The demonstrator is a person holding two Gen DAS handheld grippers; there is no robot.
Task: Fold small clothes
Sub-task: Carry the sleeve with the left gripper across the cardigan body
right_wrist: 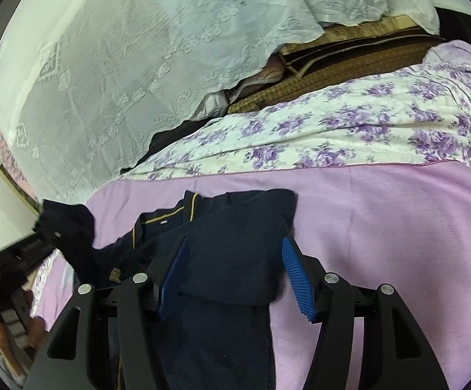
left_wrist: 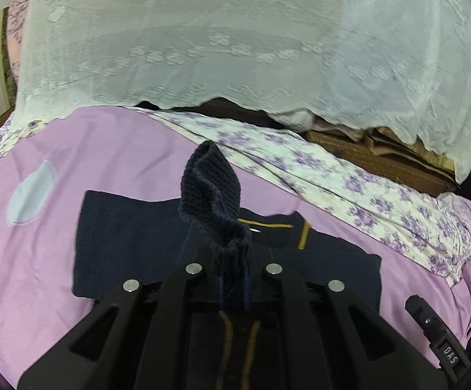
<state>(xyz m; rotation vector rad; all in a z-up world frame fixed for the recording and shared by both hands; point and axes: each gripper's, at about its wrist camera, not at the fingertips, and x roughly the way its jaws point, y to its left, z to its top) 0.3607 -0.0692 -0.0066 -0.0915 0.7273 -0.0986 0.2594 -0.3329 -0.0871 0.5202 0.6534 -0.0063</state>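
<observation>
While lace curtain (left_wrist: 235, 48) hangs behind, floral sheet (right_wrist: 333, 130) borders navy sweater (right_wrist: 235, 243).

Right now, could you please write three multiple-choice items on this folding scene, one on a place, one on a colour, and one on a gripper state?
1. Where does the navy garment lie?
A. on the pink sheet
B. on a wooden floor
C. in a basket

2. What colour is the trim at the garment's neck?
A. red
B. white
C. mustard yellow

3. How is the left gripper?
A. open and free
B. shut on the ribbed cuff
C. out of view

Answers: 1 A, pink sheet shows all around it. 2 C, yellow lines edge the collar. 3 B, the cuff stands up, pinched between closed fingers, while the right gripper gapes open.
</observation>
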